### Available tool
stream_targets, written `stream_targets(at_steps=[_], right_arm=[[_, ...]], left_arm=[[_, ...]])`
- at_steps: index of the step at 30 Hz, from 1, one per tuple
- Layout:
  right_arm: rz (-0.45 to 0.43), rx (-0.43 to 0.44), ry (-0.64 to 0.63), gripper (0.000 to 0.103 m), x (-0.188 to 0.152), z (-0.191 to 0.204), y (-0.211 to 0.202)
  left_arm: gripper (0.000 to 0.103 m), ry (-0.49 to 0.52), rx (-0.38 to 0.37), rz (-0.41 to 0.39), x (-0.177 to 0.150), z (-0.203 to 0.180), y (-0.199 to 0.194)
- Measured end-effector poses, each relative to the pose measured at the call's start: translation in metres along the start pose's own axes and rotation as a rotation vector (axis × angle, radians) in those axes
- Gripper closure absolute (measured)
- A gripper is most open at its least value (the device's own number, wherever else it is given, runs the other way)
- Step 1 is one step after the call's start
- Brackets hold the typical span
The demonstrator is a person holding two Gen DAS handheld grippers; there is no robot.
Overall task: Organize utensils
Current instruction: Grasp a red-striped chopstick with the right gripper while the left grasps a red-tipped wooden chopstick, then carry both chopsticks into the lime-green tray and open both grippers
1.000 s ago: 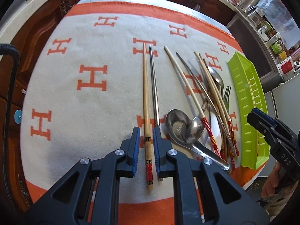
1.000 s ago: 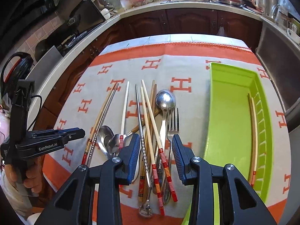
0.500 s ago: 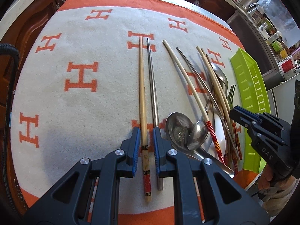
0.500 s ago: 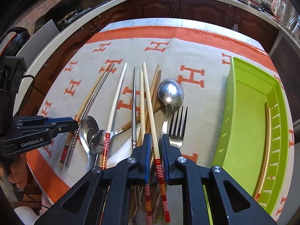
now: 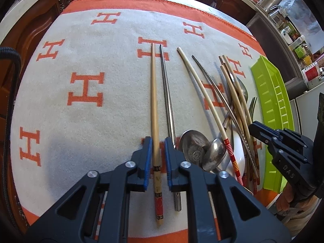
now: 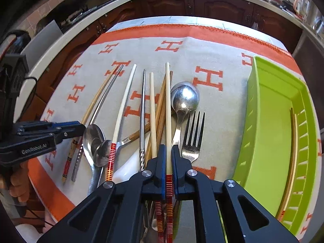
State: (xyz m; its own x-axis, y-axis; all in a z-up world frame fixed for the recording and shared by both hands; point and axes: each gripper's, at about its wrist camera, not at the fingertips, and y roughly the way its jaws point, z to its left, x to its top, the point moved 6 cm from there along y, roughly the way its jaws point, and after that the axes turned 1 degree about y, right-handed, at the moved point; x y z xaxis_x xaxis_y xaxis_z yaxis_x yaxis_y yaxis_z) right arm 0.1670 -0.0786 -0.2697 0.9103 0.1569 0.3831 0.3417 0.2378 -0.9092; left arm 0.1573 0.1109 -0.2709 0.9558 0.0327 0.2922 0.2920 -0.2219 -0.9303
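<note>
Firmly, right gripper clamps chopstick — cream-coloured

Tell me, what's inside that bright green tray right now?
Inside the green tray one pale chopstick with a red-striped end lies along its right wall. The right claw hides the tray's nearest corner, so anything there can't be seen.

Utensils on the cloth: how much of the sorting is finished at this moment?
Little is done: only one chopstick lies in the green tray. The right gripper pinches a cream chopstick; the left gripper straddles a bamboo chopstick. The spoons, fork and other chopsticks remain on the cloth.
</note>
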Motion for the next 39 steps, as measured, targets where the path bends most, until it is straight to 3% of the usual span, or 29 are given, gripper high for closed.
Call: stream_targets(at_steps=[6,12,18,24,32,39], right_arm=[[-0.028,0.072,0.098,0.098,0.0,-0.012,-0.019],[-0.071,0.129,0.179,0.098,-0.003,-0.028,-0.05],[-0.115,0.148,0.239,0.098,-0.015,-0.048,-0.085],[-0.142,0.124,0.326,0.098,-0.036,-0.083,-0.115],[-0.161,0.079,0.425,0.098,-0.064,-0.138,-0.131],[-0.15,0.046,0.46,0.097,-0.063,-0.168,-0.116]], left_arm=[[0.099,-0.049,-0.014,-0.004,-0.003,0.001,-0.006],[0.099,-0.034,-0.053,-0.041,-0.007,-0.02,-0.035],[0.099,0.045,-0.097,-0.086,-0.007,-0.064,-0.069],[0.099,0.169,-0.157,-0.101,-0.009,-0.133,-0.087],[0.099,0.276,-0.219,-0.091,-0.001,-0.238,-0.066],[0.098,0.296,-0.186,-0.04,-0.004,-0.277,-0.018]])
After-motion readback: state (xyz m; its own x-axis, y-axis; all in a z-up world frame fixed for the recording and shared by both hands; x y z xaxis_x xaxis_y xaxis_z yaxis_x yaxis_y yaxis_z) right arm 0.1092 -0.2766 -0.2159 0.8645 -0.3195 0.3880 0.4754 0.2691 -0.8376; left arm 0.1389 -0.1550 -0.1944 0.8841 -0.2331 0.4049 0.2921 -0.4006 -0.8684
